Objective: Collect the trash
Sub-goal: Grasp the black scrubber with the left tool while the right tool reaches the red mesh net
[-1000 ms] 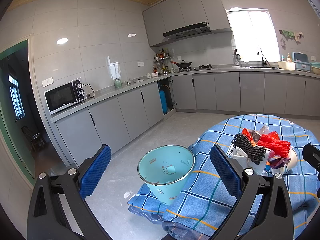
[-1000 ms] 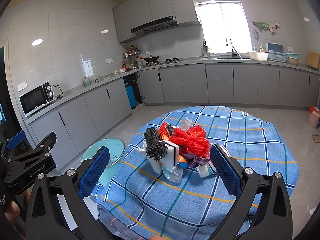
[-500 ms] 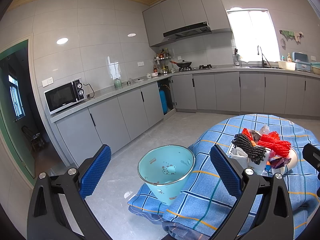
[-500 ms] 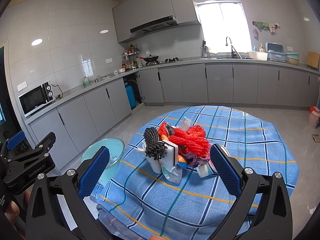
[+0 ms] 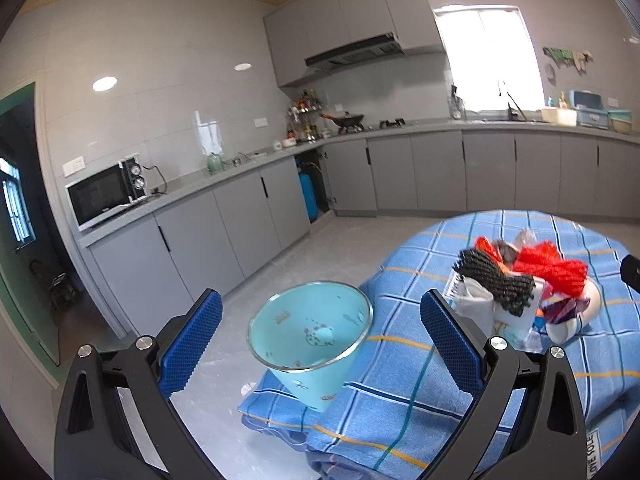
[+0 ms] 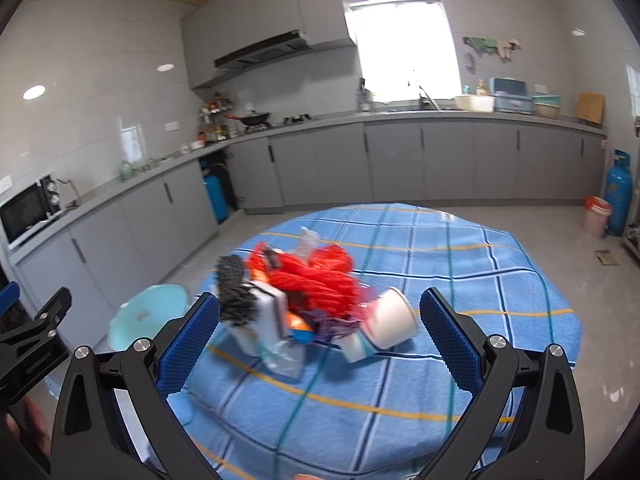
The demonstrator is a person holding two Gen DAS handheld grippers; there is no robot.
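1. Right claw [image 6: 319,330] has pushed in toward the trash pile [image 6: 304,292] since a second ago; pile now sits bigger and lower in my right view, frame blurred from the motion. Left view barely changed, slight drift only.
2. Left side: teal bin [image 5: 310,334] at the tabletop [image 5: 420,380] edge, tilted, mouth toward me. Looks empty apart from printed marks inside, so I judge nothing collected yet.
3. Left claw [image 5: 320,344]: blue pads wide apart, holding nothing, bin rim framed between them but no contact that I can see.
4. Middle: pile on the blue checked cloth, well apart from the bin. Black knobbly piece [image 6: 234,286] on the left of the heap, white block [image 6: 272,314] beside it, red netting [image 6: 320,276] on top, clear plastic wrap [image 6: 286,356] at the front, white cup [image 6: 390,318] lying on its side at the right.
5. Right claw: pads wide apart, empty, not touching anything; pile sits between and just beyond the tips.
6. Progress: start of task by my read. All trash left on the tabletop; whole job remains — grab items, carry left, drop in bin.
7. Far right: pink bin [image 6: 596,220] and blue gas cylinder [image 6: 619,196] on the floor, not involved.
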